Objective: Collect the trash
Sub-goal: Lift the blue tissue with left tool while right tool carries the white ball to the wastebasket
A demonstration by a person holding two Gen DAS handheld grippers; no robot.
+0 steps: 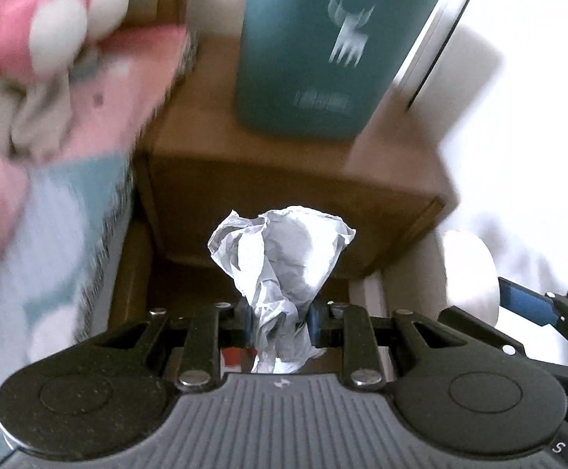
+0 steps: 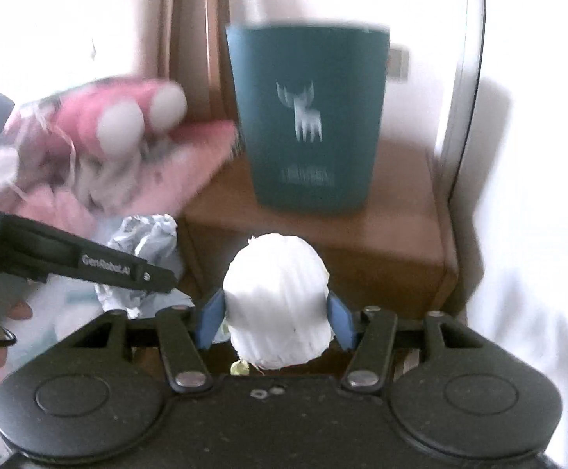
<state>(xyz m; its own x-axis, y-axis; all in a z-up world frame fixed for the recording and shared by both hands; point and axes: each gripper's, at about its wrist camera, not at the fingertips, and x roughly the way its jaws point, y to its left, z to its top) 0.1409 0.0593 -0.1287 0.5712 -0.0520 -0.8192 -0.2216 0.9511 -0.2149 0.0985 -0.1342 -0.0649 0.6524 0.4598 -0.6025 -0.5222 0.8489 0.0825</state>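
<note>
Trash held clear of surfaces for transfer: crumpled paper (image 1: 280, 273) pinched in nearly closed left gripper (image 1: 280, 322); white wad (image 2: 276, 301) clamped in wide-spread right gripper (image 2: 276, 322). Teal bin (image 2: 307, 117) upright at 12 o'clock on wooden stand (image 2: 393, 234), mouth presumably open for dropping.

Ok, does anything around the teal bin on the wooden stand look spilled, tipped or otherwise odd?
Nothing stands out. The teal plastic bin stands upright on the brown wooden stand, no spill visible. The left gripper clamps a crumpled white paper, the right gripper a white ribbed wad.
</note>
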